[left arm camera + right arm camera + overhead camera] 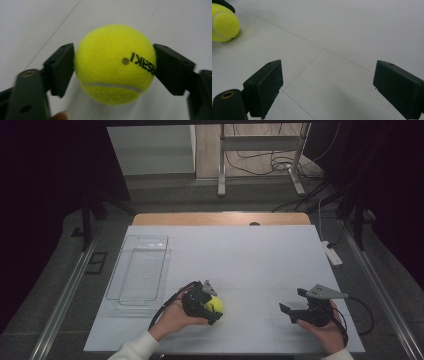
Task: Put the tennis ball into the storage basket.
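A yellow tennis ball with black lettering sits between the two black jaws of my left gripper, and both pads press on its sides. In the high view the ball rests low on the white table, left of centre near the front edge. My right gripper is at the front right, held by a hand just above the table. Its jaws stand wide apart with nothing between them. The right gripper view looks across bare table, with the ball at its far upper left.
A clear plastic tray lies on the left part of the table, behind the left hand. A white power strip hangs at the right edge. Dark floor, metal rails and a stand with cables surround the table.
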A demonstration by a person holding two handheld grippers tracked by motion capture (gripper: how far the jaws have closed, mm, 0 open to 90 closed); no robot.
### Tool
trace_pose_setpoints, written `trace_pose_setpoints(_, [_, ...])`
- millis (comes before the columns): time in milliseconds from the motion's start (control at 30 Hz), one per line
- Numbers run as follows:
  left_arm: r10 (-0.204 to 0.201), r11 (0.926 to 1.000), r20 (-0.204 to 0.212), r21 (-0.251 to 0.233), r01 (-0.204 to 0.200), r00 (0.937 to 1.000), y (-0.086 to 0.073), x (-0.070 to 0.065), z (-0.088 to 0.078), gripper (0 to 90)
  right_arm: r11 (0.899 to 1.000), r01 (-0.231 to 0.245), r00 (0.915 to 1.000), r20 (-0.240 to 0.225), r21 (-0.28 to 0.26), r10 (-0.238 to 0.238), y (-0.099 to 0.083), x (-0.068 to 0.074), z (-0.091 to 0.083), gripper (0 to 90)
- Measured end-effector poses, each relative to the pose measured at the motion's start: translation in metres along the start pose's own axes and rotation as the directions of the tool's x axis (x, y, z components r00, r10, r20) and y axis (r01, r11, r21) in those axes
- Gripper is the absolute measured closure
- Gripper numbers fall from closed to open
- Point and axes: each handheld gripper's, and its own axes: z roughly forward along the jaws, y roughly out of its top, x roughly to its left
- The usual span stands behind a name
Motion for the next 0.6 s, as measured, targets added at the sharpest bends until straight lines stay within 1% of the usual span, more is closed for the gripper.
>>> trace_pose_setpoints(67, [0.007,1.0000,-0.002,0.004,-0.007,1.0000,-0.0001,-0.0002,-0.0006,25.7,1.000,0.000,1.0000,0.002,-0.002,0.000,0.0000,0.0000,-0.0001,9.5])
trace_pose_setpoints(267, [0.010,0.9999,-0.003,0.003,-0.010,0.9999,-0.0002,-0.0005,-0.0010,26.2,1.000,0.001,1.0000,0.005,-0.010,-0.001,0.0004,0.0000,-0.0011,9.6])
trace_pose_setpoints(500, [0.007,1.0000,-0.008,-0.003,-0.007,0.9999,-0.0005,0.0005,-0.0019,26.3,1.000,0.004,1.0000,0.005,-0.005,-0.004,0.0002,0.0001,-0.0007,9.6])
trace_pose_setpoints(600, [0.004,0.9999,-0.010,-0.014,-0.004,0.9999,-0.0005,0.0006,-0.0037,26.3,1.000,0.004,1.0000,0.005,-0.004,-0.004,0.0002,0.0001,-0.0006,9.6])
